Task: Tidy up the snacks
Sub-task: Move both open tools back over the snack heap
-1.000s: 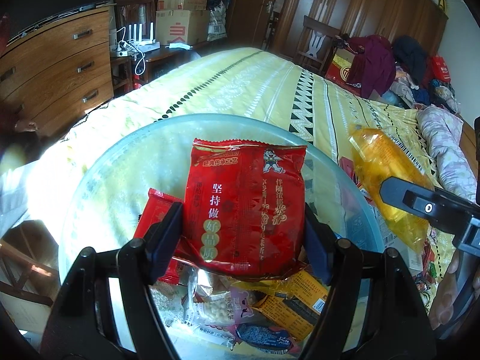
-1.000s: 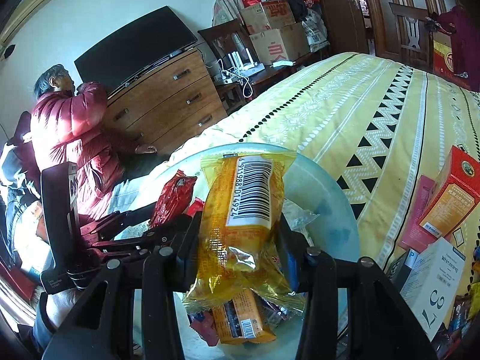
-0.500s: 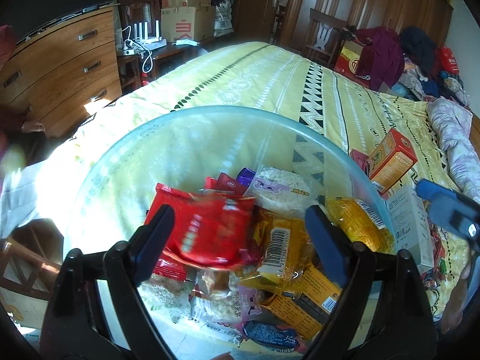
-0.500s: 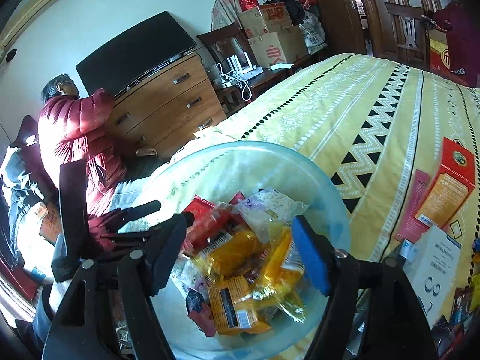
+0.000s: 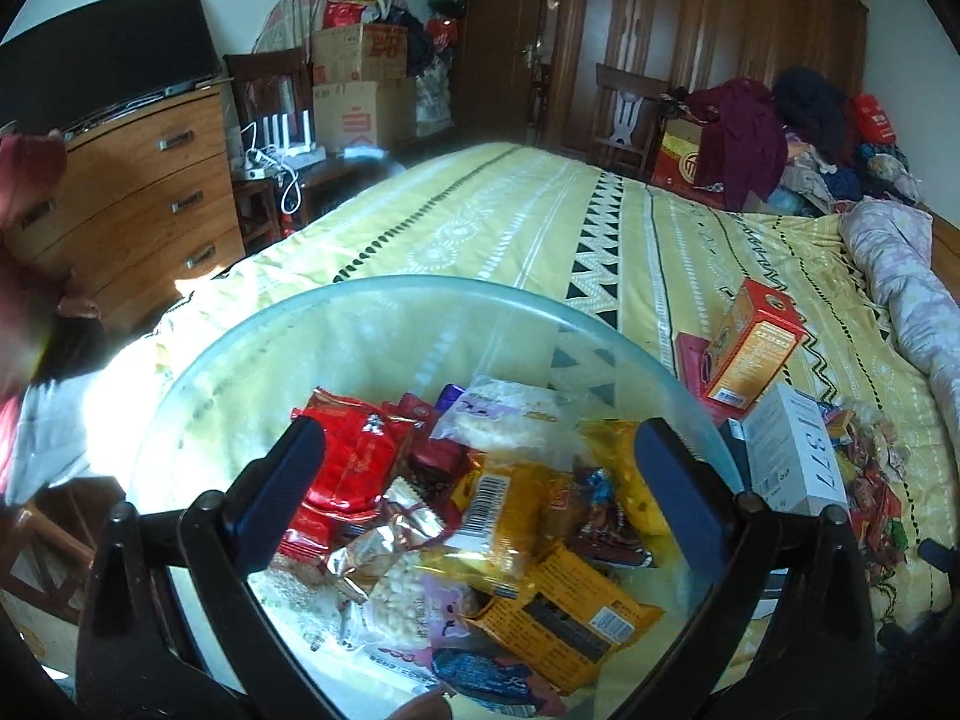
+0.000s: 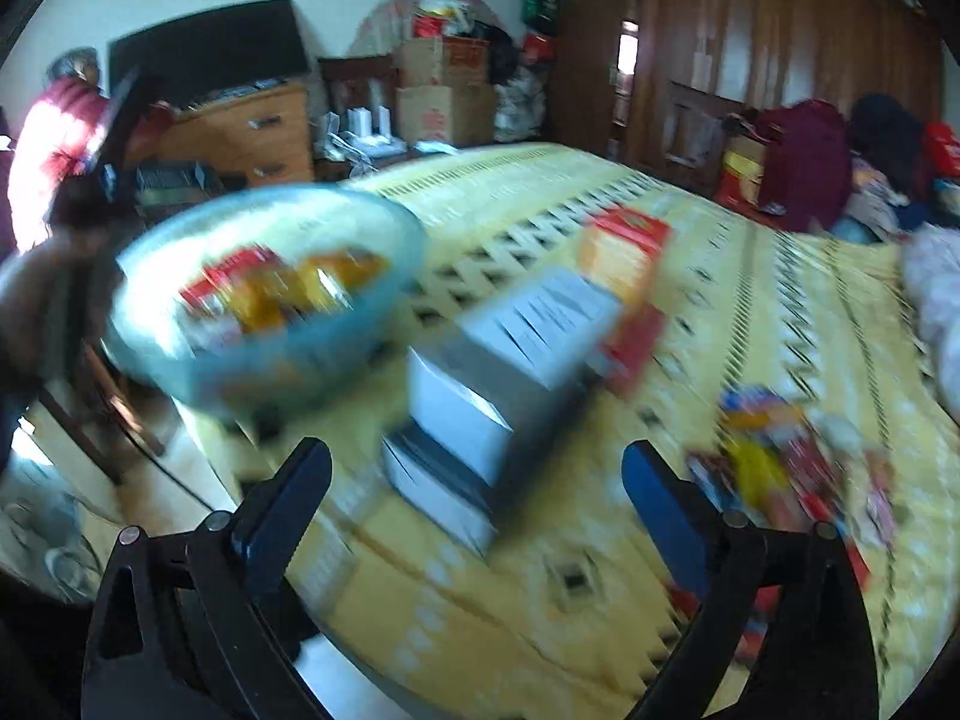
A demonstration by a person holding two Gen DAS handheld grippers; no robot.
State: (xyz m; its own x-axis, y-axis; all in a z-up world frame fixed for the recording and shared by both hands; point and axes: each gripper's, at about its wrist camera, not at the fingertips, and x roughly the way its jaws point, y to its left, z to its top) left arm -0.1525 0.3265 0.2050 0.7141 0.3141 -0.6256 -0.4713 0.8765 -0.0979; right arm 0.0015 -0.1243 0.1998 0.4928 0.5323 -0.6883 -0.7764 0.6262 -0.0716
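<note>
Red packet (image 5: 354, 462) beyond left fingers (image 5: 282, 480)

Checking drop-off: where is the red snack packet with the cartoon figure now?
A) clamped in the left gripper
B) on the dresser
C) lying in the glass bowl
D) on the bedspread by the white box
C: the red snack packet lies among other wrappers inside the glass bowl, and the left gripper is open with nothing in it.

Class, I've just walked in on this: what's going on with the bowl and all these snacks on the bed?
A person is sorting snacks with two hand-held grippers. The left hand-held gripper hangs over the glass bowl, jaws just opened, nothing between them; a red packet lies inside. The right hand-held gripper, also just opened and empty, points at the white boxes, near loose snacks on the bed.
</note>
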